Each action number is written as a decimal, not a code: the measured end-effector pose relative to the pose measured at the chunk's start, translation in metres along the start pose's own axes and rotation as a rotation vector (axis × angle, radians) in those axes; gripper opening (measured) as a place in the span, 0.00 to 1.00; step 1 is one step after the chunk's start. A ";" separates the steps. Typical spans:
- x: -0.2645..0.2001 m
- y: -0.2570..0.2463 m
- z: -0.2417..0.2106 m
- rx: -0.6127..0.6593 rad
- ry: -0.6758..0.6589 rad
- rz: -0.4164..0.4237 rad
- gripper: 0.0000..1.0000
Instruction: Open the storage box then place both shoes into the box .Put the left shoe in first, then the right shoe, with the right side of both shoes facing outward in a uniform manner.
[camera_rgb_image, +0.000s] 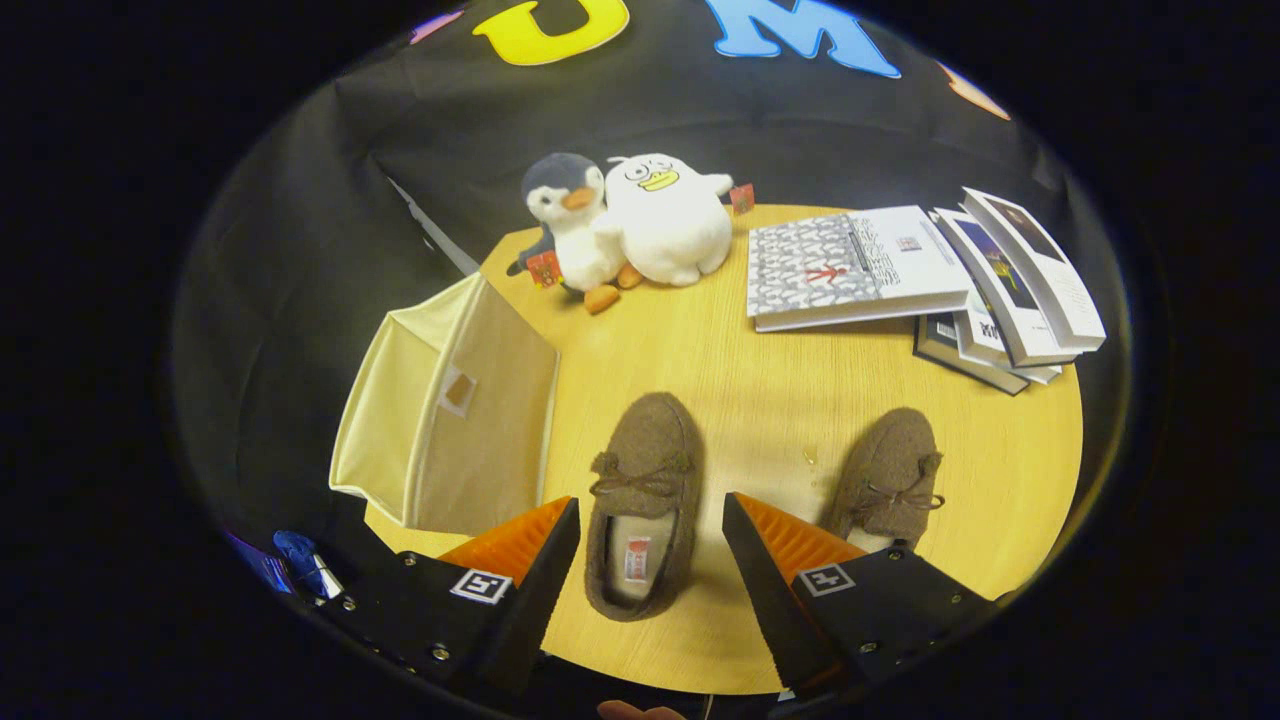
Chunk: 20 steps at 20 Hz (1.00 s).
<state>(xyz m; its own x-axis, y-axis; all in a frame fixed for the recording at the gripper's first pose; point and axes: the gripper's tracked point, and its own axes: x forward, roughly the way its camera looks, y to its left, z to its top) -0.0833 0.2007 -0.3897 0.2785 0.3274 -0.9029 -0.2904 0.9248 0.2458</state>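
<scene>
Right of the cream storage box (445, 420) | left slipper (640, 500) sits between spread gripper (650, 525) fingers, nothing clamped | right slipper (890, 480) farther right | risk: box looks shut, grabbing now skips opening

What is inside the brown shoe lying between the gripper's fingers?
The shoe between the open gripper fingers shows a pale lining with a small red-and-white label on the insole. The toe end is covered by the upper and its bow, so nothing there can be seen.
</scene>
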 end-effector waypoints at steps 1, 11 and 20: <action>0.006 -0.004 -0.007 0.000 0.025 -0.012 0.89; 0.069 -0.027 -0.039 -0.037 0.226 -0.120 0.89; 0.102 -0.017 -0.041 -0.046 0.330 -0.084 0.04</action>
<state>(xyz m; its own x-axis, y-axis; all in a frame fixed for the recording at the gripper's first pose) -0.0876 0.2104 -0.5010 -0.0062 0.1635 -0.9865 -0.3220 0.9337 0.1567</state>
